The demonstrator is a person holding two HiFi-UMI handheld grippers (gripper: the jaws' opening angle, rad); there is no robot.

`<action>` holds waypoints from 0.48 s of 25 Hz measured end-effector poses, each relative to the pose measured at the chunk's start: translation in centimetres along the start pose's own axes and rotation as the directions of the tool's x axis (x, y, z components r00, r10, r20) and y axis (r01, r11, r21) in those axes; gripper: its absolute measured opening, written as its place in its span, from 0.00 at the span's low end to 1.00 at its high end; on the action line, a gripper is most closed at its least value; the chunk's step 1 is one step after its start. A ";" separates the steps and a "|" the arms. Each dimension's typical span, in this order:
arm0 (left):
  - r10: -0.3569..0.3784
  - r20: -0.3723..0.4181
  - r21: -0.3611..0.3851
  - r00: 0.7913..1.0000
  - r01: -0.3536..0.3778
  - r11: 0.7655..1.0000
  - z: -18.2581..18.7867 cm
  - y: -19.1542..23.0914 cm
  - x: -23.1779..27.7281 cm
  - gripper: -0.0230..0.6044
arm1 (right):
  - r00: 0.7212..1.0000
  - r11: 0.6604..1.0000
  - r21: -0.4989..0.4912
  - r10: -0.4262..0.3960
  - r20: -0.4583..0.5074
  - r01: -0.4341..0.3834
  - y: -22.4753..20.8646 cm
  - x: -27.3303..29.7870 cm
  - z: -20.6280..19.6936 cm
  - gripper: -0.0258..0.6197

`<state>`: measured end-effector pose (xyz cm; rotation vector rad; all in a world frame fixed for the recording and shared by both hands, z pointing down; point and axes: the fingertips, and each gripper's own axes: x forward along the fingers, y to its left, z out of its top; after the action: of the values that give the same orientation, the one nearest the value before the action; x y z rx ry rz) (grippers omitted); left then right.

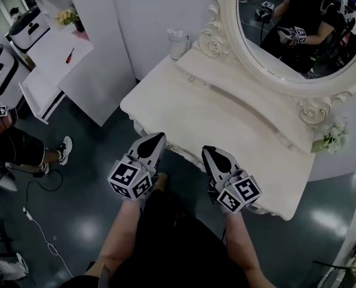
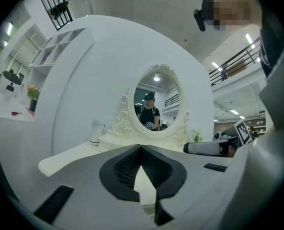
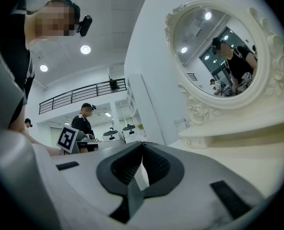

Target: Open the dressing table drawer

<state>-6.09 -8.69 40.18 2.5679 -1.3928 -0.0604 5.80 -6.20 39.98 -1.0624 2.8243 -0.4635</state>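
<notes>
The cream dressing table [image 1: 184, 110] stands under an oval mirror [image 1: 298, 23] with a carved frame. Its drawer front lies below the table's near edge [image 1: 179, 151] and is hidden in the head view. My left gripper [image 1: 159, 137] points level at that near edge, jaws shut and empty. My right gripper [image 1: 208, 151] is beside it at the same edge, also shut with nothing in it. In the left gripper view the left gripper's [image 2: 141, 146] tips meet just over the tabletop [image 2: 74, 153]. The right gripper view shows my right gripper [image 3: 142, 143] closed the same way.
A white cup [image 1: 176, 44] stands at the table's back left, and a small flower bunch [image 1: 331, 135] at its right end. A white shelf unit [image 1: 51, 71] with a red screwdriver [image 1: 69, 55] is to the left. A person's legs [image 1: 21, 149] and a cable [image 1: 42, 233] are on the dark floor.
</notes>
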 end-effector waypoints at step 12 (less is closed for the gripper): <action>-0.169 -0.058 -0.018 0.984 0.168 0.986 2.4 6.0 9.1 0.05 | 0.984 0.984 0.027 -0.176 0.025 0.175 -5.6 6.2 2.6 0.05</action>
<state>-6.33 -19.81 39.68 2.6488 -1.1481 -0.0202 5.11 -14.92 39.41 -1.3095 2.7067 -0.4927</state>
